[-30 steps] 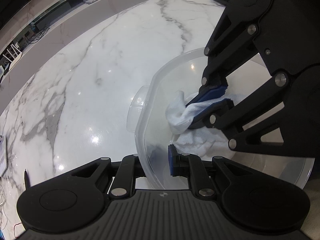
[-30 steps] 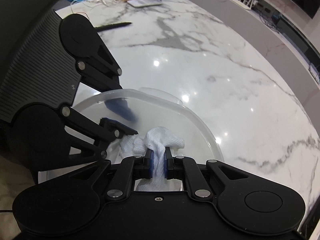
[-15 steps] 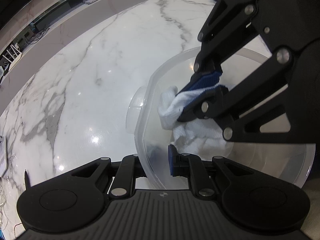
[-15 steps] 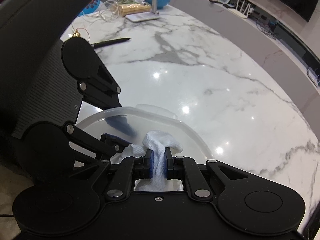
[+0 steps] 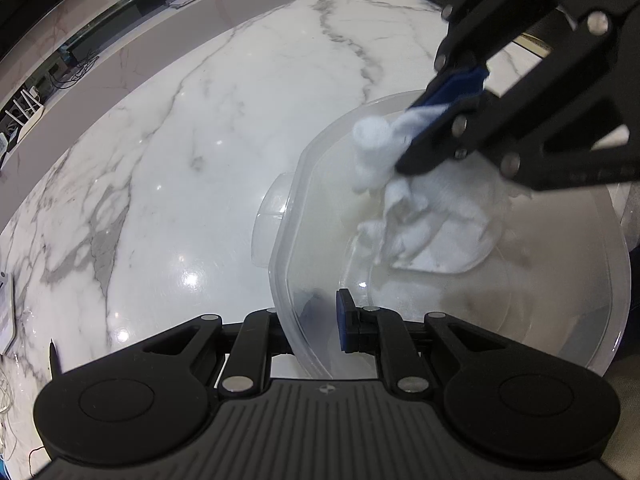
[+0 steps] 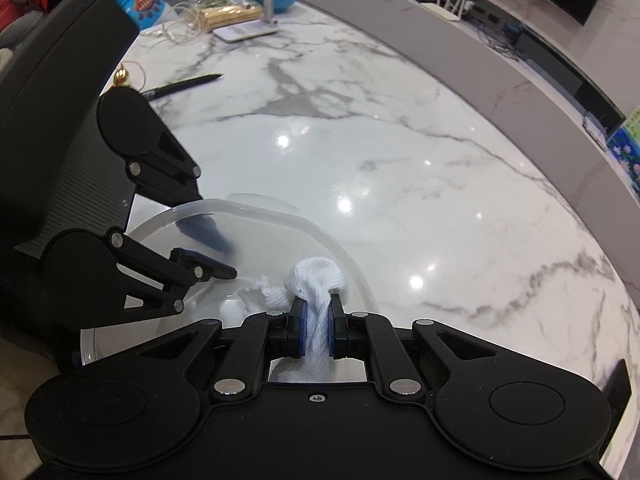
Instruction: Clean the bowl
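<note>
Clear round plastic bowl [image 5: 560, 280], lower right, on white marble counter [image 5: 200, 160]. Left gripper [image 5: 320, 332], angled down, pinches its rim. Right gripper [image 6: 317, 330], tilted downward, clamps white woven cloth [image 6: 316, 292].

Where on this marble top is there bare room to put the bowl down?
The marble top is widely bare beyond the bowl, out to the grey ledge. It is crowded at the far corner: pen, phone stand, snack bag, cables. Both grippers crowd the bowl itself.
</note>
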`<state>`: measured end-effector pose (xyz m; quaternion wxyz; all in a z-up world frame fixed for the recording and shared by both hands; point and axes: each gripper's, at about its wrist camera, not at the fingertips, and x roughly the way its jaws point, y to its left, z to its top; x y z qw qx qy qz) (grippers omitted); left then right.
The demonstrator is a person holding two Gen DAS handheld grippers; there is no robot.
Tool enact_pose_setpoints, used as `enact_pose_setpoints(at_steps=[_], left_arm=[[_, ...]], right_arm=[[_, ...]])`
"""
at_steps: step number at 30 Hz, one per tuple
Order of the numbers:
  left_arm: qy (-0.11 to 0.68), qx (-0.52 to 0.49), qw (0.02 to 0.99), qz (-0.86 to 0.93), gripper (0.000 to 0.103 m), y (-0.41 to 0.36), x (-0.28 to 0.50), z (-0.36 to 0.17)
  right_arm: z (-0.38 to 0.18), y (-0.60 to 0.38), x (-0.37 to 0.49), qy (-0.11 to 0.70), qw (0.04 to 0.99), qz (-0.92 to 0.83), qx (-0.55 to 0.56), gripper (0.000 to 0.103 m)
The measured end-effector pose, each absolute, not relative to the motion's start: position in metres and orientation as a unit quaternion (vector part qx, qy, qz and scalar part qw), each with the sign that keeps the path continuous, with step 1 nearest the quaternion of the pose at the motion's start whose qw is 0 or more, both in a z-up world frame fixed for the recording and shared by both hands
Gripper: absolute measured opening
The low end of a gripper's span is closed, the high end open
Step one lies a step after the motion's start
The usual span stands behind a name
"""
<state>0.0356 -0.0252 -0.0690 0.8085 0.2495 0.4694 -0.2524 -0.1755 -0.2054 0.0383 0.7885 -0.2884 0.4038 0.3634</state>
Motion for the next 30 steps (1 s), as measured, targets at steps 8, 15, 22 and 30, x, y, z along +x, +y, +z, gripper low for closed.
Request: enact_pose_setpoints(at_steps=[8, 15, 22, 30], left_arm=[[0.467, 0.252, 0.808, -0.255, 0.012, -0.024, 0.037, -0.07], [0.466, 0.254, 0.808, -0.255, 0.012, -0.024, 0.037, -0.071], [0.464, 0.256, 0.808, -0.256, 0.012, -0.025, 0.037, -0.072], [0.464, 0.257, 0.808, -0.256, 0.012, -0.026, 0.038, -0.073]], right_arm=[[0.04, -0.21, -0.195, 0.399, 0.794, 0.359, -0.286, 0.008], [0.039, -0.202, -0.19, 0.38, 0.804, 0.364, -0.277, 0.008], [0.039, -0.195, -0.194, 0.372, 0.806, 0.38, -0.26, 0.008], [0.039, -0.183, -0.158, 0.377, 0.8, 0.414, -0.217, 0.008]])
